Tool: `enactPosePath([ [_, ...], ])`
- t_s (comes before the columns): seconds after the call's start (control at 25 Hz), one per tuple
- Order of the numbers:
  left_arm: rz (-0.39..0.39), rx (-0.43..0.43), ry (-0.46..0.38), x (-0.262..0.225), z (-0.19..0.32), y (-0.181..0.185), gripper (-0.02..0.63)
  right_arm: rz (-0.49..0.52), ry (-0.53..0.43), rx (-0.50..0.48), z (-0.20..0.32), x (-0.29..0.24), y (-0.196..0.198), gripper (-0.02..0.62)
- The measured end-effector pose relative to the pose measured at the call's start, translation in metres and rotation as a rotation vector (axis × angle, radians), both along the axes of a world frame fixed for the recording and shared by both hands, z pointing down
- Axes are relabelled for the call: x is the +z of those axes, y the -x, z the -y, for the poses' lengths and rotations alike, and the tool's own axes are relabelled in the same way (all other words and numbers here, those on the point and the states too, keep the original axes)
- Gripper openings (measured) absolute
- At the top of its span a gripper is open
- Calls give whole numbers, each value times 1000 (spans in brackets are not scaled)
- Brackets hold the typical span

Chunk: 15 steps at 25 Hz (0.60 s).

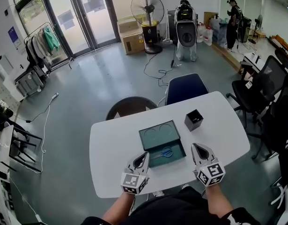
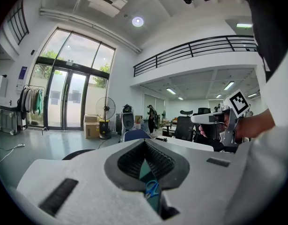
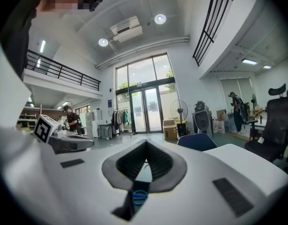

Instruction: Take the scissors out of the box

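A dark green box (image 1: 183, 150) lies in the middle of the white table (image 1: 111, 153), its lid (image 1: 158, 134) flat behind it. Blue-handled scissors (image 1: 165, 152) lie inside the box. My left gripper (image 1: 145, 154) is at the box's near left corner, jaws together and nothing held. My right gripper (image 1: 196, 146) hangs just right of the box, shut and empty. In the left gripper view the scissors (image 2: 152, 189) show below the closed left gripper (image 2: 144, 143). The right gripper view has a blue handle (image 3: 139, 197) under the closed right gripper (image 3: 145, 144).
A small black square container (image 1: 194, 119) stands on the table behind the box to the right. A blue chair (image 1: 186, 88) and a dark round chair (image 1: 129, 108) sit at the far edge. Black office chairs (image 1: 261, 88) crowd the right side.
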<state>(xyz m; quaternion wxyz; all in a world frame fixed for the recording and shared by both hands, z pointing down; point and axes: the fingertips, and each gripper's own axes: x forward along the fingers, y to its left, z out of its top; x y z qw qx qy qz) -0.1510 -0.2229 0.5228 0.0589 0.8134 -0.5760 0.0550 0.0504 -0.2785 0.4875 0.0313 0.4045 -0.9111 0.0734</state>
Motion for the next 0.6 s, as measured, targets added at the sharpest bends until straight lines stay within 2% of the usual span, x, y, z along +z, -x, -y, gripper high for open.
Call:
enactPosePath([
  [0.2,0,-75,24,10,20,11,8,-39,3,-94,26,5,13,6],
  [0.6,-6,-201,117,46,38,17,8,-241,21,-372,49,45,65,6],
])
